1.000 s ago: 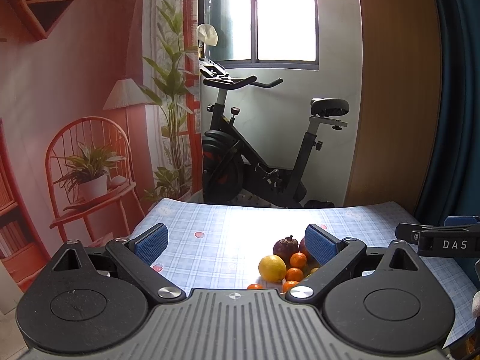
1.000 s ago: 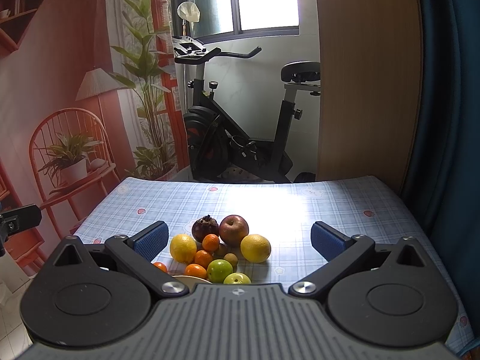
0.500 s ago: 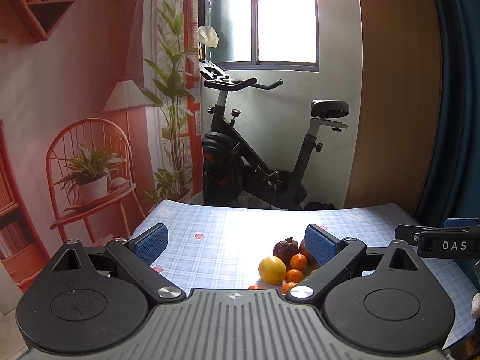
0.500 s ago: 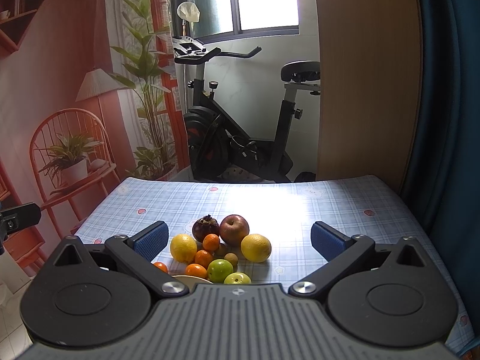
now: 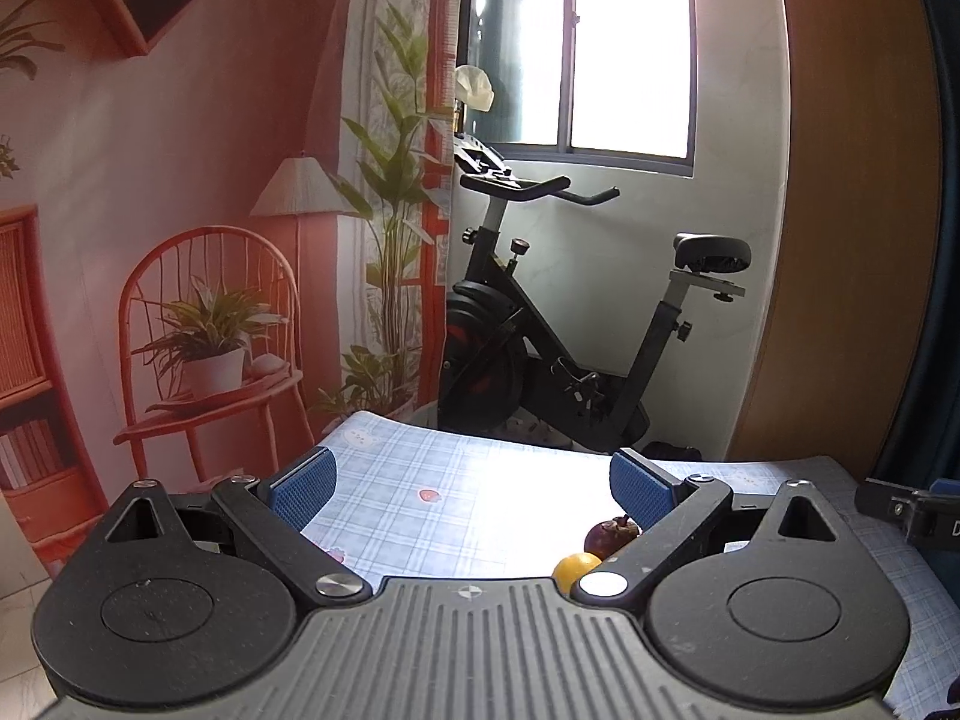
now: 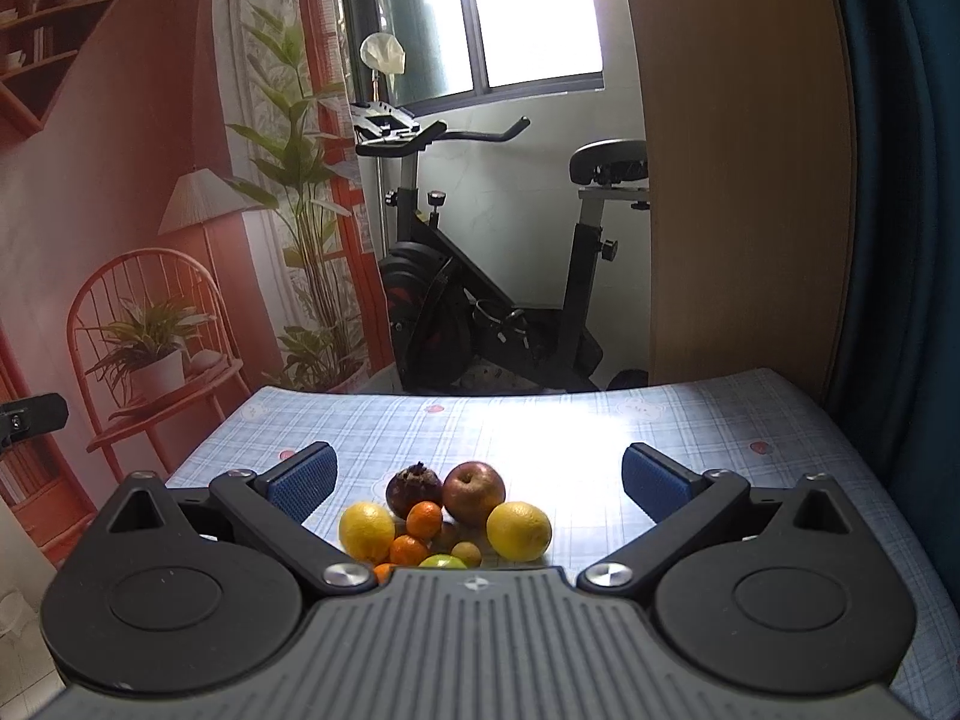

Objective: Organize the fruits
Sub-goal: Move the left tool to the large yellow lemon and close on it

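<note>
Both pairs of fingers stand spread wide with nothing between their blue pads: the left gripper (image 5: pixel 471 483) hangs over the near left part of the table (image 6: pixel 690 420), and the right gripper (image 6: pixel 477 477) hangs over the near middle of it, pointing toward the far edge.

Beyond that far edge an exercise bike (image 6: pixel 480 300) stands under a window (image 6: pixel 528 6), with a wooden panel (image 6: pixel 744 168) to its right and a printed backdrop (image 6: pixel 120 180) of a chair, lamp and plants to its left.

On the checked blue tablecloth, the fruits sit in one tight cluster near the front edge, about midway between the left and right edges. In the right wrist view the red apple (image 6: pixel 473 491) lies at the far side of the cluster, touching the dark mangosteen (image 6: pixel 414 489) on its left. One lemon (image 6: pixel 519 530) lies at the cluster's right, another lemon (image 6: pixel 366 531) at its left. Between them are a small orange (image 6: pixel 425 520), a second small orange (image 6: pixel 408 549) nearer the front edge, and a little brown fruit (image 6: pixel 466 553). A green fruit (image 6: pixel 443 561) and one more orange piece are mostly hidden behind the gripper body.

From the left wrist view only the mangosteen (image 5: pixel 609 534) and one lemon (image 5: pixel 575 569) show, tucked behind the gripper's right finger; a part of the right gripper juts in at the right border.
</note>
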Demonstrator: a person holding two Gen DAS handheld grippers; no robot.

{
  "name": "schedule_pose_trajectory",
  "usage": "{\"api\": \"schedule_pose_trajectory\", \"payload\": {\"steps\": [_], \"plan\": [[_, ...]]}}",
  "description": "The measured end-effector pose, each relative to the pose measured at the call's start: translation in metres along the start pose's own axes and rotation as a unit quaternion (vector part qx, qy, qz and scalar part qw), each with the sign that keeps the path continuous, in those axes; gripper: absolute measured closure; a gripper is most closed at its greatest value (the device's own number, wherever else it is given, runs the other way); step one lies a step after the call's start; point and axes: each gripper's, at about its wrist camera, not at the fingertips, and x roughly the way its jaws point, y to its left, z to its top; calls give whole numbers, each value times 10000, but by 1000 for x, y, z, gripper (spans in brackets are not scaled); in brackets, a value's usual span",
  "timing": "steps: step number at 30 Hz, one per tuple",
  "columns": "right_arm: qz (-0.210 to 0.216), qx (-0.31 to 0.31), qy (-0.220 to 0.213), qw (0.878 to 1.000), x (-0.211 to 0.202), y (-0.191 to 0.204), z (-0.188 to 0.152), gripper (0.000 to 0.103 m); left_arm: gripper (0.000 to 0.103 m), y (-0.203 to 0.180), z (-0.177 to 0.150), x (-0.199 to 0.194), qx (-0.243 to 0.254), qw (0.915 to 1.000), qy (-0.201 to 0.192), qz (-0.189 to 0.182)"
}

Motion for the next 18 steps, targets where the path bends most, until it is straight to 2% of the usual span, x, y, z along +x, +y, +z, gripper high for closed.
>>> {"api": "schedule_pose_trajectory", "payload": {"steps": [3, 5, 9, 14, 18], "plan": [[6, -140, -431, 9990, 12, -5, -10, 0, 4, 3, -4, 18, 32, 9998, 164, -66], [-3, -132, -302, 9995, 27, -6, -16, 0, 4, 7, -7, 30, -66, 9995, 259, -169], [300, -86, -89, 9995, 49, -10, -28, 0, 4, 9, -15, 51, -78, 9980, 574, -252], [283, -170, -67, 9994, 66, -15, -41, 0, 4, 3, -27, 69, 191, 9969, 710, -289], [110, -446, 240, 9987, 81, -19, -50, 0, 5, 4, -34, 81, 218, 9957, 708, -551]]}}
